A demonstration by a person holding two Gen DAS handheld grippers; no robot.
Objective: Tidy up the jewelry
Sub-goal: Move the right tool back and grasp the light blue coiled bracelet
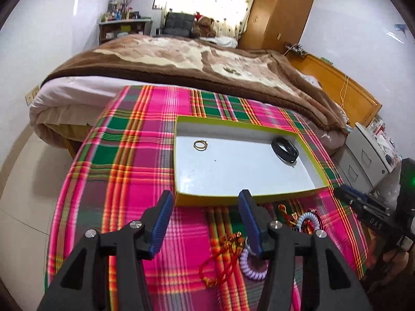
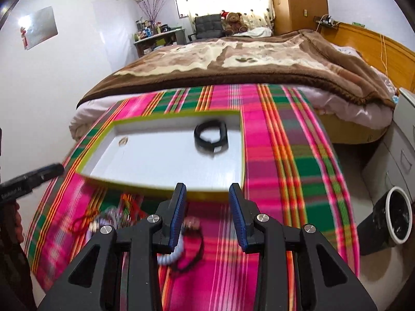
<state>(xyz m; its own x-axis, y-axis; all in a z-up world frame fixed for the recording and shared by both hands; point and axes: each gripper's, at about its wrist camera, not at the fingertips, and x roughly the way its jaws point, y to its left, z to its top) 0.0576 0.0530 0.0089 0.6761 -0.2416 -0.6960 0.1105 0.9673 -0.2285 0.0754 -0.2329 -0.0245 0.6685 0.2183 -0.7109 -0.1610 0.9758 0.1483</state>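
Note:
A shallow white box with a yellow-green rim (image 1: 315, 167) (image 2: 242, 155) sits on the plaid cloth. In it lie a gold ring (image 1: 200, 145) (image 2: 123, 141) at the far left and a black band (image 1: 284, 150) (image 2: 210, 138) at the far right. Near the box's front edge lie a red cord bracelet (image 1: 223, 259), a lilac coil band (image 1: 253, 265), and a pale blue coil band (image 1: 308, 220). My left gripper (image 1: 206, 220) is open and empty above the cloth. My right gripper (image 2: 207, 213) is open and empty, with a coil band and dark bracelet (image 2: 188, 254) blurred below it.
The plaid cloth (image 1: 129, 181) covers a table that ends at the bed (image 1: 168, 59). A grey drawer cabinet (image 1: 363, 160) and a black bin (image 2: 396, 215) stand at the right. The other gripper (image 2: 31, 178) shows at the left of the right wrist view.

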